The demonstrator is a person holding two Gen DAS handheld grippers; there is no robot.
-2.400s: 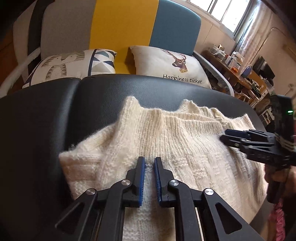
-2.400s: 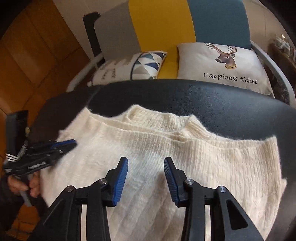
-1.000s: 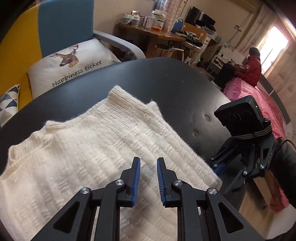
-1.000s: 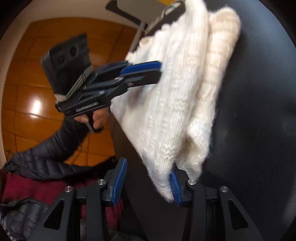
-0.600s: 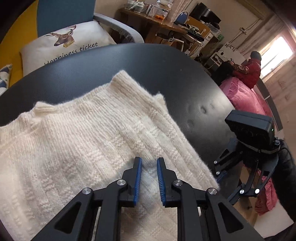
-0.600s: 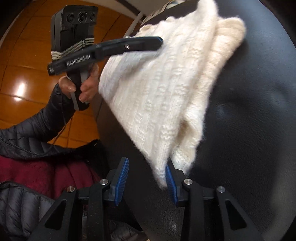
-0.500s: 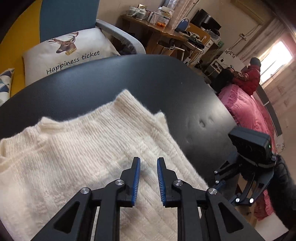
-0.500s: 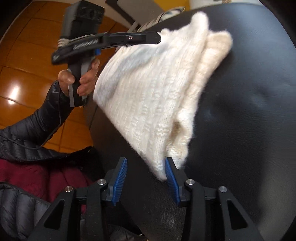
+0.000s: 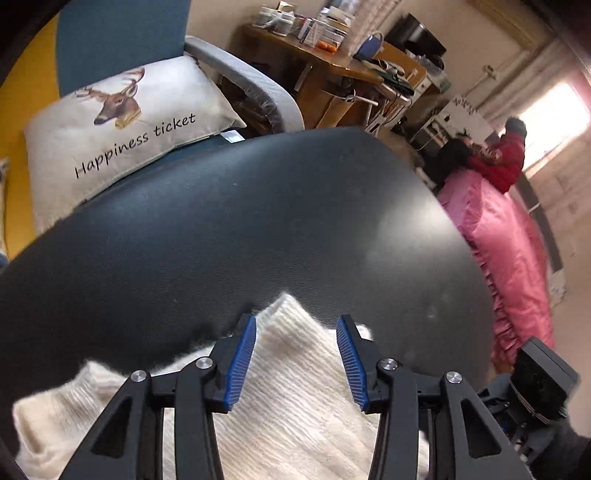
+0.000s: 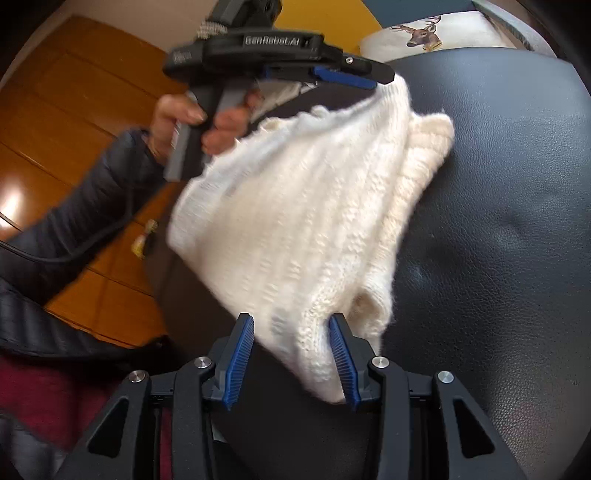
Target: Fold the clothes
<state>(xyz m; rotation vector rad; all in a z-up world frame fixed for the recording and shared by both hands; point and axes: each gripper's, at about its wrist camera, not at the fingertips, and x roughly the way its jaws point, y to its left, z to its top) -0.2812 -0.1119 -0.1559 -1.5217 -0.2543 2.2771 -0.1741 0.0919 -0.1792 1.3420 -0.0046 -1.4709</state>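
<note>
Cream knit sweater (image 10: 295,206) on black padded surface (image 10: 498,221), left gripper (image 9: 295,354) jaws apart over its far corner, right gripper (image 10: 291,354) jaws spread around near corner, deer cushion (image 9: 122,125) clearest in left view, holding hand (image 10: 177,118) only in right view.

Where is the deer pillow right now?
In the left wrist view the deer pillow sits at the upper left, on the blue chair just behind the black table.
</note>
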